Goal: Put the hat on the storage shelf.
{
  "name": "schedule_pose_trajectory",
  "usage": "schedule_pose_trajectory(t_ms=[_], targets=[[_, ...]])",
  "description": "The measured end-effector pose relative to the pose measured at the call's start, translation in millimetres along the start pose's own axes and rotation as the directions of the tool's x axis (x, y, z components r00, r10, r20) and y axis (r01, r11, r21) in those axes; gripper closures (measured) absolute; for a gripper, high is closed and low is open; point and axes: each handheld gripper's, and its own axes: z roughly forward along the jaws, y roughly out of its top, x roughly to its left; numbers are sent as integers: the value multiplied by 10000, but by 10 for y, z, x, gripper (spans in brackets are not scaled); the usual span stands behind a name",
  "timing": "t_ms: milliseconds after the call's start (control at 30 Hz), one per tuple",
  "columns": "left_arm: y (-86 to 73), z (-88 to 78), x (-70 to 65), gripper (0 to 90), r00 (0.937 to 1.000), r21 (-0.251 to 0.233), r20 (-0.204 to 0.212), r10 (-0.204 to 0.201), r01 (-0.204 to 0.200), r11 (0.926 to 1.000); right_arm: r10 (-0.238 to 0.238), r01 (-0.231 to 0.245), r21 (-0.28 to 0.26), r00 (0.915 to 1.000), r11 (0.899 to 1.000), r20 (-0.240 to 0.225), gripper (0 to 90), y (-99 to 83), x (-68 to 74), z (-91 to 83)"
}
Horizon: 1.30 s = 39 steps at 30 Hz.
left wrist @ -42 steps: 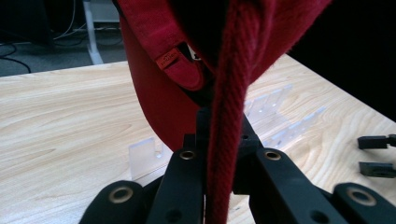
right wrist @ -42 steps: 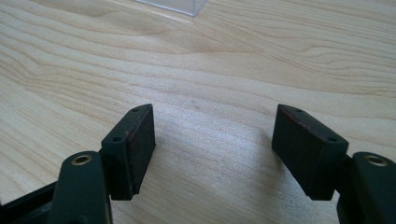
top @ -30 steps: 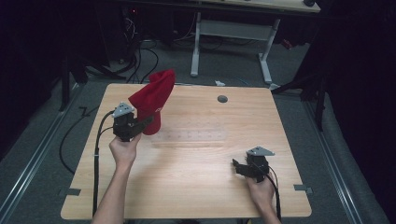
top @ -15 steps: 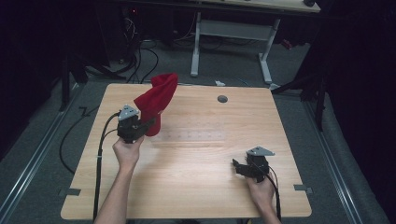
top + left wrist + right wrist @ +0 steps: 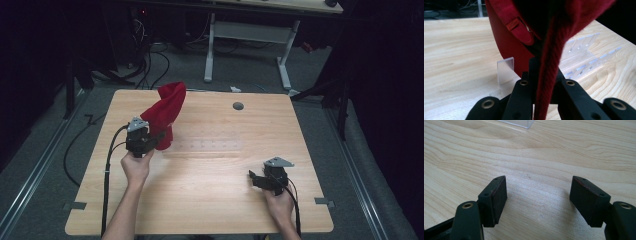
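At far left, your left gripper (image 5: 159, 136) jaws clamp the red cap (image 5: 167, 107), which now hangs slightly nearer you; its close view reveals clear plastic slots (image 5: 584, 67). Near right, your right gripper (image 5: 537, 200) rests on the tabletop (image 5: 215, 170), jaws apart.

Red cap (image 5: 167, 112) on clear rack (image 5: 210, 146) blocks table's (image 5: 200, 200) left-centre, near half open, right side open
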Motion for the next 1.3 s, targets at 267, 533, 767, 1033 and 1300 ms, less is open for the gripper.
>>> schedule_pose_trajectory(t_ms=[267, 533, 767, 1033, 1300], targets=[[-34, -27, 15, 838, 10000, 259, -77, 11, -9, 9997, 14, -14, 4, 10000, 10000, 0, 302, 0, 1, 0], [-71, -109, 79, 729, 9994, 448, -347, 93, -77, 9990, 10, -10, 4, 10000, 10000, -3, 302, 0, 0, 0], [-42, -207, 65, 487, 9996, 259, -284, 12, -4, 9997, 7, -7, 3, 10000, 10000, -2, 302, 0, 0, 0], [-62, -348, 106, 401, 9991, 253, -412, 114, -104, 9996, 10, -10, 5, 10000, 10000, -4, 302, 0, 0, 0], [-140, -445, 95, 381, 9985, 394, -488, 263, -244, 9989, 8, -8, 3, 10000, 10000, -2, 302, 0, 0, 0]])
